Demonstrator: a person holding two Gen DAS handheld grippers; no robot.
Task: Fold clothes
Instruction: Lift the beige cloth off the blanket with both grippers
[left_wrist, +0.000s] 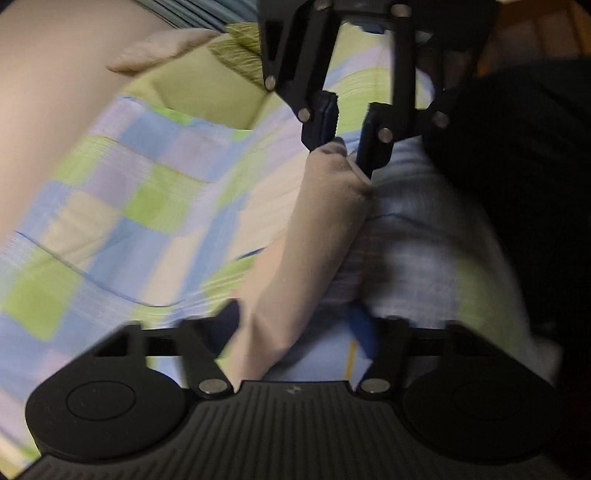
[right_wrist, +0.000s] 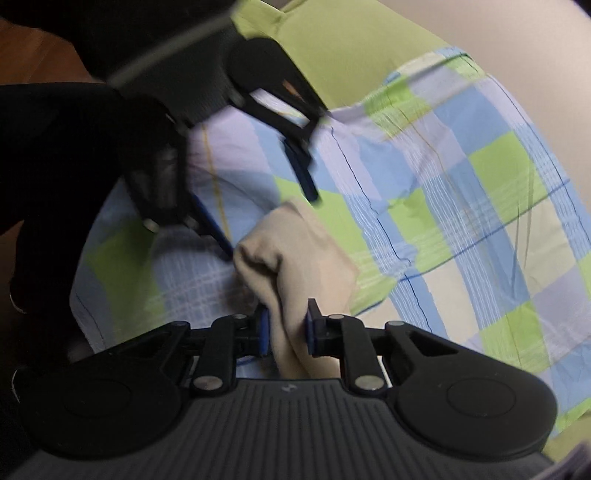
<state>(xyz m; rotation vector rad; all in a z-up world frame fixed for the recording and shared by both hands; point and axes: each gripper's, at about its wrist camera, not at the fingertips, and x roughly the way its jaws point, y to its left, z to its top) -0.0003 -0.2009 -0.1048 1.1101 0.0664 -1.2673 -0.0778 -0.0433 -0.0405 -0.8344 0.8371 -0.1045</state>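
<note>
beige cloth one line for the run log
beige cloth | right tongs shut on it | left tongs open | on checked sheet

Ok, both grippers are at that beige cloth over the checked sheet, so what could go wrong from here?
1. Only the right gripper is pinching the beige cloth. The left gripper is open around it, so the free end may drop and undo the fold.
2. The cloth looks bunched rather than flat, so closing now may set a crooked crease.
3. The left gripper is close to the checked sheet and might catch it too.
</note>
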